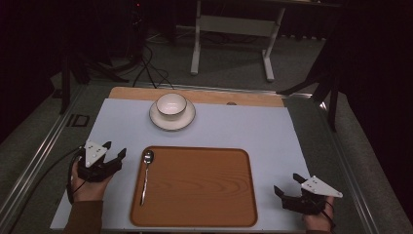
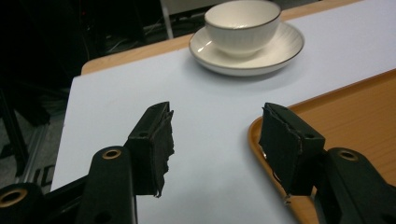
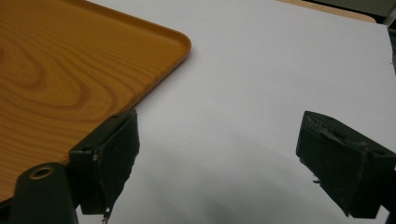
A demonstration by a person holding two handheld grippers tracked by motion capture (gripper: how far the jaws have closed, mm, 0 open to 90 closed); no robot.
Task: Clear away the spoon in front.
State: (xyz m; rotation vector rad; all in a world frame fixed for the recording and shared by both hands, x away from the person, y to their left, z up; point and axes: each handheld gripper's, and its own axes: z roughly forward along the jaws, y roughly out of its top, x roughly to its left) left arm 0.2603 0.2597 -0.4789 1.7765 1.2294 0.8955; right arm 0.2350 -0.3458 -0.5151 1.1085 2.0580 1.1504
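Note:
A wooden tray lies at the front middle of a white mat. A metal spoon rests lengthwise along the tray's left side. Behind the tray a white bowl sits on a white saucer. My left gripper is held left of the tray, open and empty, pointing toward the bowl and saucer; in the left gripper view the tray's corner lies by the right jaw. My right gripper is right of the tray, open over bare mat, with the tray's corner to its left.
The mat covers a wooden tabletop whose far edge shows behind the saucer. Metal rails run along both sides of the table. Beyond it stand a white desk frame, dark stands and floor cables.

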